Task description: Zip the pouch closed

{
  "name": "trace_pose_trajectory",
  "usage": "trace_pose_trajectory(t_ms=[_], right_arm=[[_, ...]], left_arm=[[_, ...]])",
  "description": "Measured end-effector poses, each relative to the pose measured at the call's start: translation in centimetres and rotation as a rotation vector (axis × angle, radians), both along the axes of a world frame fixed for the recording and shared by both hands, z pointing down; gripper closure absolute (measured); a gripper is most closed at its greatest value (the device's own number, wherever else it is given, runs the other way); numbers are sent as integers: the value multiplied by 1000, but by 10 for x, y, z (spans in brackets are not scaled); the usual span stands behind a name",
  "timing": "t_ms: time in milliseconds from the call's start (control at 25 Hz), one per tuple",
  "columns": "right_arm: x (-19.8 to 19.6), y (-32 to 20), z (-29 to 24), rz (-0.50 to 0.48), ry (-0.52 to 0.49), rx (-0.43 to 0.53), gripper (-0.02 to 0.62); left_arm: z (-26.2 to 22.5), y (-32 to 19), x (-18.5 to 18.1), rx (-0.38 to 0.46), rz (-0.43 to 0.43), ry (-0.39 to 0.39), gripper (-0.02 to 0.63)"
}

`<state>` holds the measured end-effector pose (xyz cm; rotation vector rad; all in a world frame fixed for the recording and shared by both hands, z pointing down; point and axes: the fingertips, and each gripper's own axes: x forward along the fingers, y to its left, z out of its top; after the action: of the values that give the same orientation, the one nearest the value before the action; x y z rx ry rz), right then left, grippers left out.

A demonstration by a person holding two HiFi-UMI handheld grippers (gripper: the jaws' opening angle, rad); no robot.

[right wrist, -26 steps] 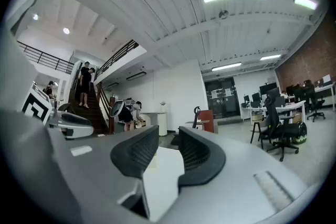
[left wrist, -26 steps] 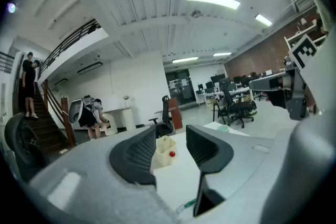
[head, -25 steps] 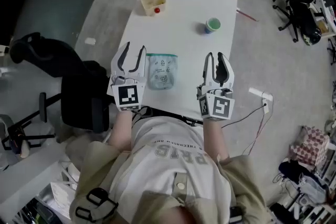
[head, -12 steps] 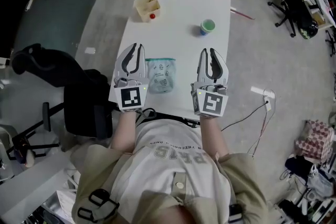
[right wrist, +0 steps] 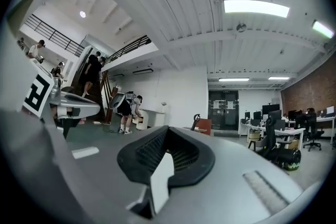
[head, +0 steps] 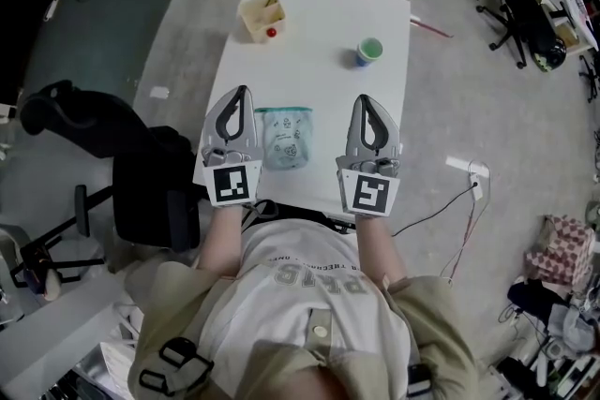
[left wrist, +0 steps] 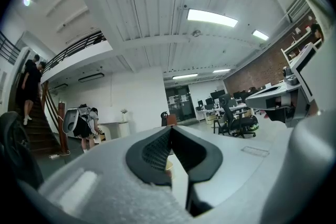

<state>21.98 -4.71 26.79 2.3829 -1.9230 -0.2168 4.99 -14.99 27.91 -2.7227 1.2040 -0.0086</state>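
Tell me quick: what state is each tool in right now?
Left tool: shut, jaws just closed, nothing between them.
Right tool: shut, jaws just closed, nothing between them.

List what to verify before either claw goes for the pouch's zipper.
1. Left claw open to grasp: not ok. Its jaws have just closed together on nothing.
2. Right claw open to grasp: not ok. It has likewise just closed and is empty.
3. Pouch within reach: ok. It lies flat on the white table between the two claws, nearer the left one.
4. How far the pouch is already zipped: cannot tell. It is too small in the head view.
5. Clutter near the pouch: ok. The box and cup stand at the table's far end, apart from it.
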Motion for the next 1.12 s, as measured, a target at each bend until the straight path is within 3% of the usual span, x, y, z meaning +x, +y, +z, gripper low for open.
trace_pose_trajectory(t_ms=[1120], right_arm=[[-1, -10, 4, -18, -18, -6, 597]], left_arm=[[3, -8, -4, -3, 3, 39, 592]])
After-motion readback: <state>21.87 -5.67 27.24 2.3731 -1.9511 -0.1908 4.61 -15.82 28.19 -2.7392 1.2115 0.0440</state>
